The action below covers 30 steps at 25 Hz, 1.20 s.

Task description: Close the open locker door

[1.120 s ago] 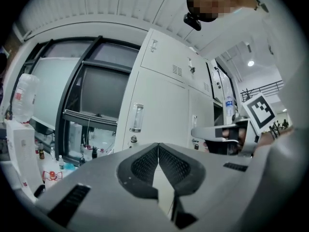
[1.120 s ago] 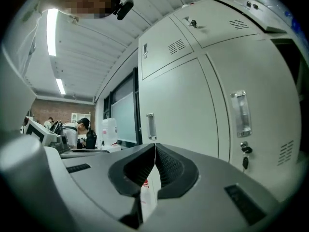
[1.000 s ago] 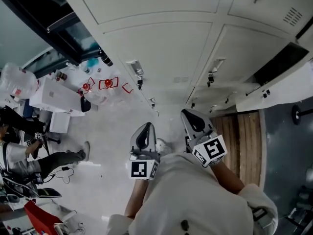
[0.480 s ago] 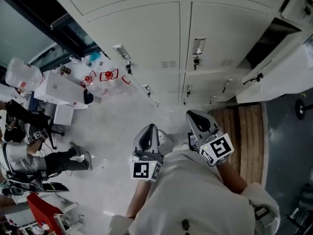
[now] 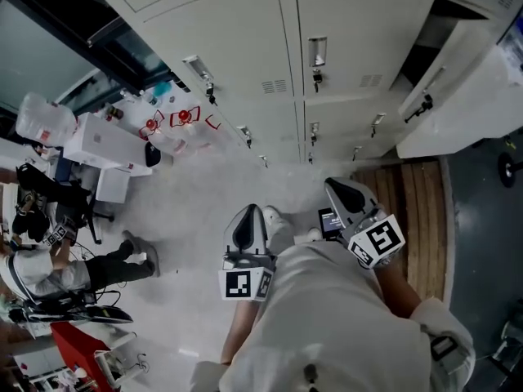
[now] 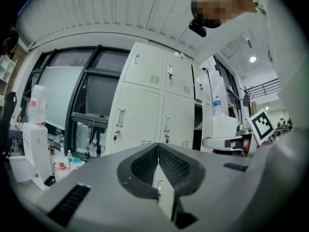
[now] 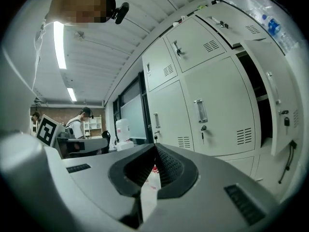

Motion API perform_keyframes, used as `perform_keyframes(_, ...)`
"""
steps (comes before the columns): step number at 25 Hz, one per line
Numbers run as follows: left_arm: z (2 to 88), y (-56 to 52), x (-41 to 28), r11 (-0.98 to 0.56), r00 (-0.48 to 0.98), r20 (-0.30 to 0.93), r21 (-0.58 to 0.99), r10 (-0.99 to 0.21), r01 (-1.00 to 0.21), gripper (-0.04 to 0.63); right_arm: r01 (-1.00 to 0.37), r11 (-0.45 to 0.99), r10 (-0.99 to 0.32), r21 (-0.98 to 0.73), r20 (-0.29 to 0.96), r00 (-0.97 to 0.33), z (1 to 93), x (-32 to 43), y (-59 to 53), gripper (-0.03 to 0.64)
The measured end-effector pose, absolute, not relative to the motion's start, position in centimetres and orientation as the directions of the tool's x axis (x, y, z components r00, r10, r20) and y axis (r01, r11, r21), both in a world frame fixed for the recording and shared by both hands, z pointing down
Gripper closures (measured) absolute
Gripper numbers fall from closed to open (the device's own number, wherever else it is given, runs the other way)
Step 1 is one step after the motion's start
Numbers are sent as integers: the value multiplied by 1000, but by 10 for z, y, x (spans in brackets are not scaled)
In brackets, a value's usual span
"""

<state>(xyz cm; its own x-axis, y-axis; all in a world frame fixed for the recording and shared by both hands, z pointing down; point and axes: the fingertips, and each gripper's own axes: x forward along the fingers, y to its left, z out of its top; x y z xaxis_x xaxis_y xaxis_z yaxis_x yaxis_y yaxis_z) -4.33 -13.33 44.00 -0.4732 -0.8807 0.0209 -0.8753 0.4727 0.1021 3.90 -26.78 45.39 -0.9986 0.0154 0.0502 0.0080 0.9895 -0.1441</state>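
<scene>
A bank of pale grey lockers fills the top of the head view. The open locker door swings out at the upper right, showing a dark interior and a black handle. In the right gripper view the same door stands ajar at the right. My left gripper and right gripper hang in front of my body, well short of the lockers. Both are shut and empty, their jaws meeting at the tips.
A strip of wooden flooring lies below the open door. At the left are white boxes, a water jug, bottles on the floor and a seated person. A dark window adjoins the lockers.
The head view has swung so the lockers slid left and the open door shows more fully at the upper right. Both grippers stay shut; the right one drifted slightly right and down.
</scene>
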Motion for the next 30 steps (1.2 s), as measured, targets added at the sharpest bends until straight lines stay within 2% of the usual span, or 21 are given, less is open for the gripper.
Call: perform_keyframes(30,448,-81,-21,532,-535,11,128,-844,-837,586,86,987,94,-133,51,-994,455,53,-214,591)
